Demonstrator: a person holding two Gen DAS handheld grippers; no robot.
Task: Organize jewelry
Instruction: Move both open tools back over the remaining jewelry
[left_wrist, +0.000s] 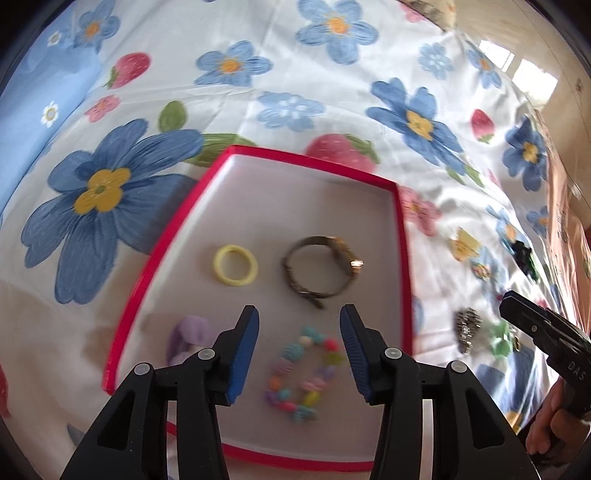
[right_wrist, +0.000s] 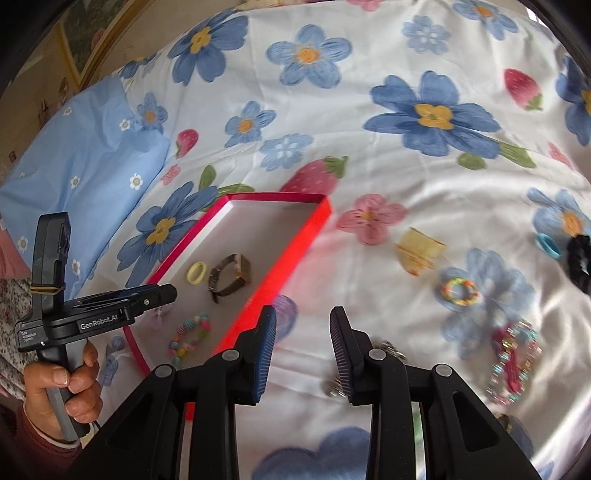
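A red-rimmed tray (left_wrist: 400, 236) lies on a flowered sheet. In it are a yellow ring (left_wrist: 235, 265), a brown watch (left_wrist: 321, 267), a pastel bead bracelet (left_wrist: 303, 373) and a purple piece (left_wrist: 190, 339). My left gripper (left_wrist: 299, 350) is open and empty, just above the bead bracelet. The tray also shows in the right wrist view (right_wrist: 295, 251). My right gripper (right_wrist: 303, 350) is open and empty over the sheet to the right of the tray. A silver piece (right_wrist: 334, 386) lies partly hidden by its right finger.
Loose on the sheet to the right of the tray: an amber clip (right_wrist: 419, 251), a small bead ring (right_wrist: 460, 291), a pink sparkly bracelet (right_wrist: 513, 362), a blue band (right_wrist: 548, 245), a black scrunchie (right_wrist: 580, 260). A light blue pillow (right_wrist: 81, 158) lies at the left.
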